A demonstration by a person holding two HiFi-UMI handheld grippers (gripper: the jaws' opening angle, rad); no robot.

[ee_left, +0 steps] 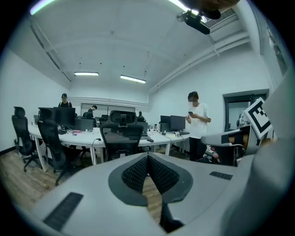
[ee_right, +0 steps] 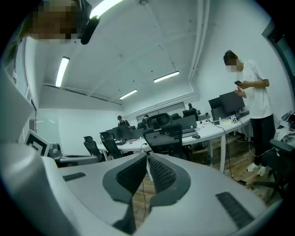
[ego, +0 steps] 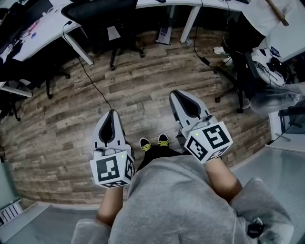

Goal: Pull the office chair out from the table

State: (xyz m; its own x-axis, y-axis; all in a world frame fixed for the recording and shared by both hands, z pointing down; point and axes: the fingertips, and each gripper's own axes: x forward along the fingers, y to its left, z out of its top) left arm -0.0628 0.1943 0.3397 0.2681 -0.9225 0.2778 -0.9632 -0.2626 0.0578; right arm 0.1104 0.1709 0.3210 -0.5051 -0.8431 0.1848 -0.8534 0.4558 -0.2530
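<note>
The black office chair [ego: 102,13] stands tucked under the white table [ego: 45,29] at the far side of the wooden floor. In the left gripper view the chair [ee_left: 121,134] is straight ahead beyond the jaws, and in the right gripper view the chair [ee_right: 168,136] sits just right of the tips. My left gripper [ego: 112,114] and right gripper [ego: 176,93] hang side by side in front of me, well short of the chair. Both are shut with nothing between the pads. The left gripper's tips [ee_left: 148,157] and the right gripper's tips [ee_right: 147,157] meet in their own views.
A black cable [ego: 88,76] trails from the table across the floor. Another black chair [ego: 237,80] with clutter stands at the right, more chairs [ego: 28,81] at the left. A person [ee_left: 198,124] stands by the desks at the right. My shoes [ego: 153,142] are below.
</note>
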